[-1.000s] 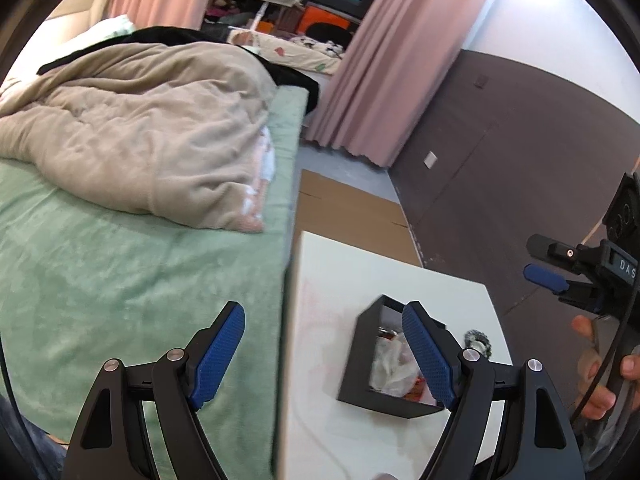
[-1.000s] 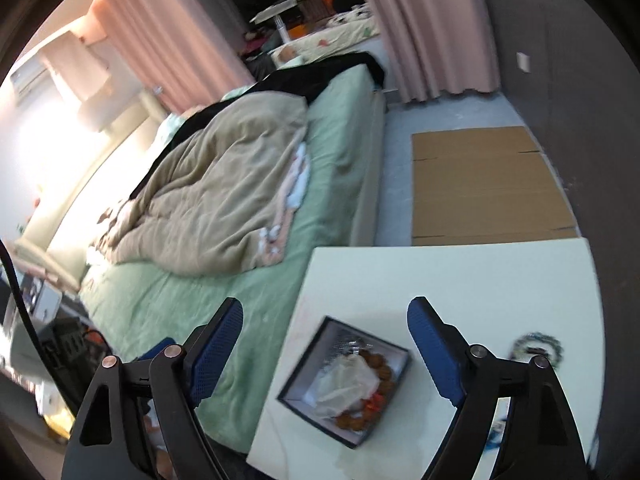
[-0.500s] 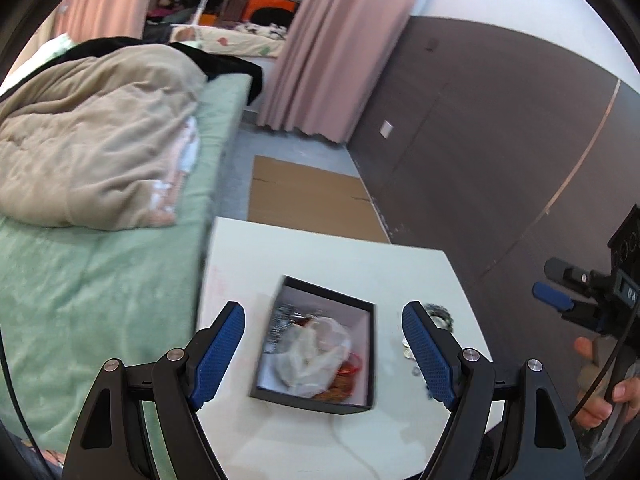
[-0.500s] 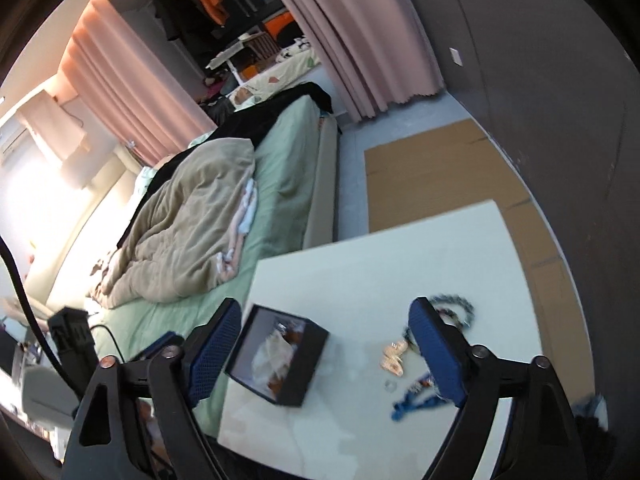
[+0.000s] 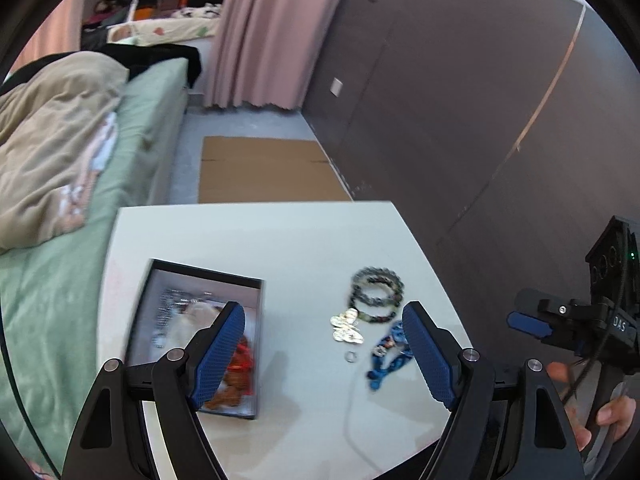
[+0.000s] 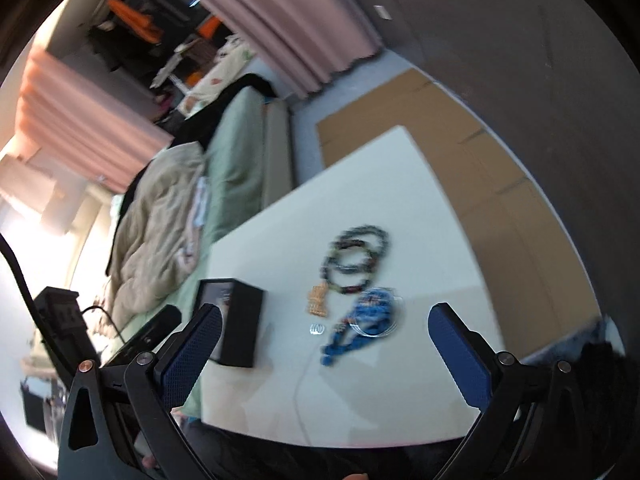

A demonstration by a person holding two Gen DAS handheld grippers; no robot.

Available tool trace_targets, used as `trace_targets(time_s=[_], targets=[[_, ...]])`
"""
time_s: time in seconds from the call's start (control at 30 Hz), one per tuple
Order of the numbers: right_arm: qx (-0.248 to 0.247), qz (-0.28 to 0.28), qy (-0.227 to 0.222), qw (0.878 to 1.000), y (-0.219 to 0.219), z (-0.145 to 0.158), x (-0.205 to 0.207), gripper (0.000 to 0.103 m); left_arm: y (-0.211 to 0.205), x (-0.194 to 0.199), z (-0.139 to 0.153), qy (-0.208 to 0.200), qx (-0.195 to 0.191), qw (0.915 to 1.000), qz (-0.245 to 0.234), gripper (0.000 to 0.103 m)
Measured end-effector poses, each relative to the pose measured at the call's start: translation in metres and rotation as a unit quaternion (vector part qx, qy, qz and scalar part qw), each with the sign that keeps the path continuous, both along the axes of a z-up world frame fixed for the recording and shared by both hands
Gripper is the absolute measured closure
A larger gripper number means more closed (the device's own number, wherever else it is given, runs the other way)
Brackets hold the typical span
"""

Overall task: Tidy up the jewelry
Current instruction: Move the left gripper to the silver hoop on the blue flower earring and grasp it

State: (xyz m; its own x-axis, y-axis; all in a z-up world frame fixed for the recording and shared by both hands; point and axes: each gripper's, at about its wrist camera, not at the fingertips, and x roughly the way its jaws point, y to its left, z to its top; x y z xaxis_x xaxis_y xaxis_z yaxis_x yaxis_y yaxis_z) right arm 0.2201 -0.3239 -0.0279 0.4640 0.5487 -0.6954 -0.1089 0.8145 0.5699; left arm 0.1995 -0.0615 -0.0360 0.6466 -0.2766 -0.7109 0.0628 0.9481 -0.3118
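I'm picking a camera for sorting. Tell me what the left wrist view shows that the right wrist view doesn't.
Left wrist only: the black box's contents, a white bag and red-orange pieces, plus a hand holding the right gripper's handle.

Right wrist only: the box's outer wall, its inside mostly hidden.

Both: beaded bracelets, butterfly clip, small ring, blue piece on the white table.

Right gripper [image 6: 324, 348] jaws wider, opening

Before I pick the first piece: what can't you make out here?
- Box contents: left wrist view, partly hidden by a finger; right wrist view shows mostly its outer wall.
- Ring: small, smeared by blur.
- Blue piece and bracelets: right wrist view, blurred; strands can't be separated.
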Motion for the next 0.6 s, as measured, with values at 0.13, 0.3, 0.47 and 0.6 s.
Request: trace_targets(time_s=[0.13,0.3,0.47,0.6], targets=[[0.023,-0.021,0.02,0.999,-0.023,-0.015,0.003,0.0,-0.027,0.01,-0.011,0.015,0.006,0.9995,-0.025,0.022],[0.017,-0.044,0.037,0.998,-0.039,-0.024,0.004,0.0,-0.063,0.019,-0.024,0.029,0.02,0.9975,-0.061,0.022],[0.013,-0.07,0.052,0.996,-0.06,-0.032,0.006,0.0,-0.095,0.027,-0.041,0.045,0.039,0.9942,-0.09,0.022],[-0.009,-0.081,0.048,0.996,-0.071,-0.03,0.005,0.0,-0.114,0.033,-0.056,0.06,0.052,0.9908,-0.11,0.022]])
